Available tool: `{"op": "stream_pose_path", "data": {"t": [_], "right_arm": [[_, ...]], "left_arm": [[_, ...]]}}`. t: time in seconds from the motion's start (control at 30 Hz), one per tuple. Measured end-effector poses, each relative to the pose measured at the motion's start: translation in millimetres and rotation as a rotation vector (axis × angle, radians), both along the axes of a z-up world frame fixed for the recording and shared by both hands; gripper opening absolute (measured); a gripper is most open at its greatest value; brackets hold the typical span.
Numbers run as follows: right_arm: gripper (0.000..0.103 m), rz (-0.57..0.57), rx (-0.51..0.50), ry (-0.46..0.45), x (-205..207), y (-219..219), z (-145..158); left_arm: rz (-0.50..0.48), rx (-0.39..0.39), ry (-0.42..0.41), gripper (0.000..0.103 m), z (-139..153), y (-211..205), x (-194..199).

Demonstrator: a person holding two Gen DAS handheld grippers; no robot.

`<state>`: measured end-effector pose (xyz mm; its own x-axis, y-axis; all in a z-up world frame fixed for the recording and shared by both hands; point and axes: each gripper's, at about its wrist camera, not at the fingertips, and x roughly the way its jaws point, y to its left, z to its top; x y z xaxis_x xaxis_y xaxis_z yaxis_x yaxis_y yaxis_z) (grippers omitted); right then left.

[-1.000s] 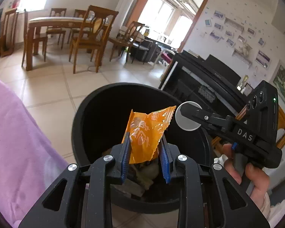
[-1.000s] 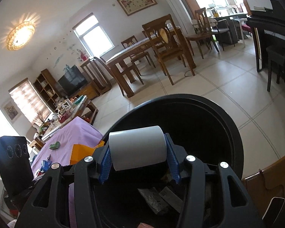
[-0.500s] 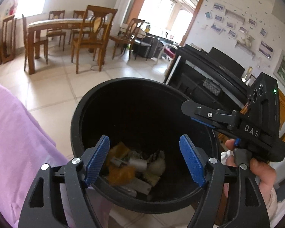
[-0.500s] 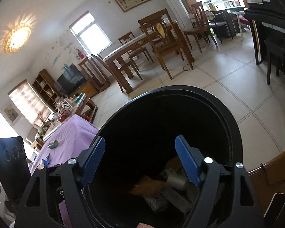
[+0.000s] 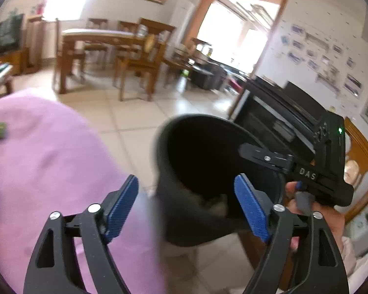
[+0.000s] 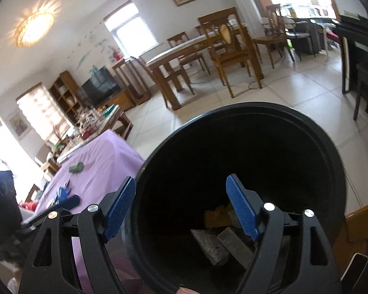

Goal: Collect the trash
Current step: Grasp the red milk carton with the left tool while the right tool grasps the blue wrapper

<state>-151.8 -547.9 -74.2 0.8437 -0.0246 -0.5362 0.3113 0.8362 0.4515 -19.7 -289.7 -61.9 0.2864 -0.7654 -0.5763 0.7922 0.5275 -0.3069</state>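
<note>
Trash (image 6: 218, 218) lies inside black bin (image 6: 326, 152); left gripper (image 5: 189, 208) and right gripper (image 6: 181, 205) both spread apart, empty.

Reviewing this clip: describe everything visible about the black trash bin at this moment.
The black trash bin is a round, open-topped container with a thick rolled rim and smooth dark walls that look like plastic. It stands upright on the pale tiled floor beside the purple-covered table. Inside at the bottom lie an orange wrapper, a silvery packet and other scraps. The open right claw straddles its near rim; the open left claw hangs at its left side. Neither visibly touches it.
</note>
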Motion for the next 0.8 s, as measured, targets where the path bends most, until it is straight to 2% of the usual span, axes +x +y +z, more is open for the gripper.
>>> {"op": "stream_pose_path", "data": {"t": [0.13,0.27,0.37,0.4,0.5,0.57,0.73,0.8], "right_arm": [[0.077,0.071,-0.034,0.01,14,26,7],[0.076,0.163,-0.064,0.021,36,59,12],[0.077,0.237,-0.085,0.031,55,88,17],[0.076,0.261,-0.096,0.033,61,98,19],[0.076,0.342,-0.131,0.042,86,133,26],[0.076,0.405,-0.156,0.046,106,159,33],[0.076,0.503,-0.157,0.07,150,201,42],[0.076,0.539,-0.152,0.088,170,217,41]], "left_arm": [[0.121,0.03,-0.035,0.082,9,71,15],[0.29,0.082,-0.066,0.082,14,144,30],[0.378,0.12,-0.053,0.082,13,181,44],[0.407,0.154,-0.041,0.082,10,192,50],[0.42,0.221,-0.025,0.082,3,204,62],[0.443,0.269,-0.052,0.082,2,208,67],[0.48,0.286,0.018,0.082,-1,221,89],[0.48,0.253,0.052,0.082,-3,229,93]]}}
